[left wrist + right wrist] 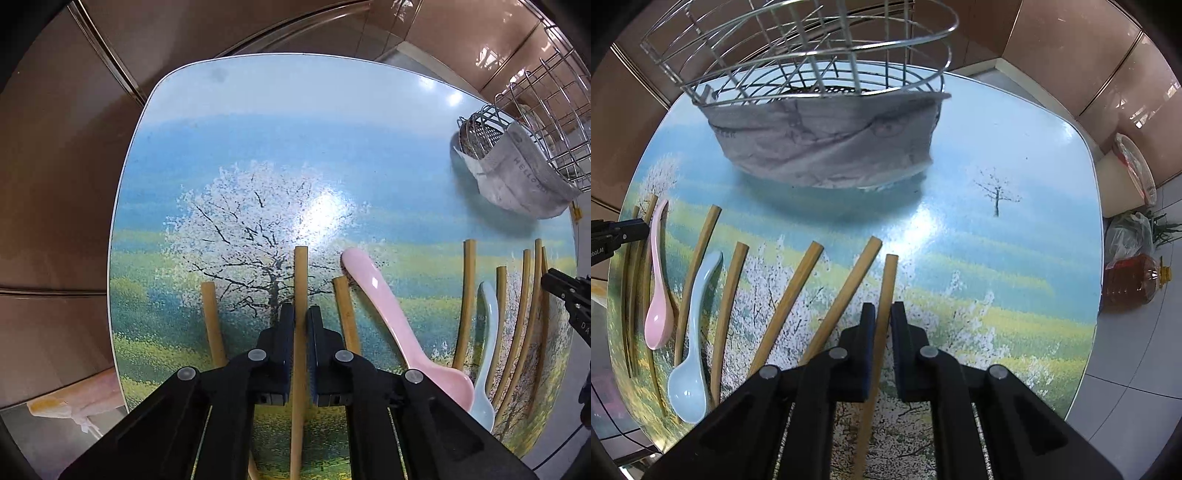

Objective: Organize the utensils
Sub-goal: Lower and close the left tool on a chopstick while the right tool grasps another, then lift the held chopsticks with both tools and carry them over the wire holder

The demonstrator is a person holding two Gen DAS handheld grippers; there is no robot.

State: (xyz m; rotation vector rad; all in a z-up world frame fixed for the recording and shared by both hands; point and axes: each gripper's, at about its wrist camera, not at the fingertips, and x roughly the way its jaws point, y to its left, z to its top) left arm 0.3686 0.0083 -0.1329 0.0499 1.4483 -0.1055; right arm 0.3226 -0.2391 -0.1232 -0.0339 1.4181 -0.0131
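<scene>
- Bamboo chopsticks lay spread over the glossy table (258, 110) printed with a blossoming tree, along with a pink plastic spoon (391, 317) and a pale blue spoon (690, 354).
- Left gripper (301, 317) had its jaws nearly closed around one long bamboo chopstick (300, 280).
- Right gripper (882, 314) likewise pinched a tan bamboo chopstick (886, 284).
- Beyond them stood a wire basket (798, 48) wrapped in grey cloth (827, 147).

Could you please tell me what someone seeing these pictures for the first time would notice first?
Probably the painted table top, a blossoming tree over green fields, which fills both views. Next, bamboo chopsticks fanned across its near edge, with the left tongs around one chopstick and the right tongs around another chopstick. A pink spoon and a pale blue spoon lie among them, and a wire basket stands at the far side.
</scene>
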